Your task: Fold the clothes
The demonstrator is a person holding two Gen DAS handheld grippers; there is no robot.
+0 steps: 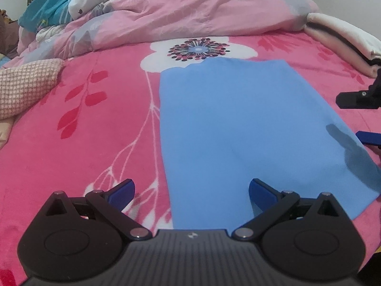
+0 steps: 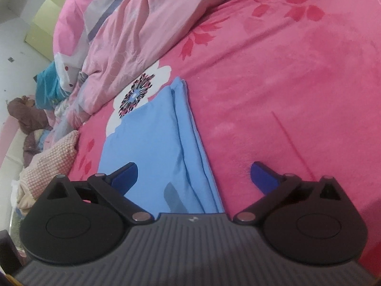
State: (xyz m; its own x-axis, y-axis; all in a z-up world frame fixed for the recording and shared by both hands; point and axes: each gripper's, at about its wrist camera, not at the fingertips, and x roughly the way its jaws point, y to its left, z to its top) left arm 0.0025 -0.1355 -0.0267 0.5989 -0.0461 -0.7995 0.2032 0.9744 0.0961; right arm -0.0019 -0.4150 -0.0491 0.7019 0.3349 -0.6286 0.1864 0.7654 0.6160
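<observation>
We see the left gripper (image 1: pixel 191 191) spread wide, empty, the folded blue cloth (image 1: pixel 228 128) lying flat between and beyond its fingers. Our right gripper (image 2: pixel 194 175) gapes too, straddling the cloth's layered edge. Farther off, the pink quilt (image 1: pixel 190 12).

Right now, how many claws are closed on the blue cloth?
0. The left claw stands open over the blue cloth's near edge; the right claw stands open over its layered side edge.

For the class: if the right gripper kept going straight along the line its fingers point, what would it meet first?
Probably the folded blue cloth on the pink blanket. The right gripper is open and empty, tilted downward over the cloth's layered edge; depth is unclear, so it might land on the blanket just beside it.
</observation>
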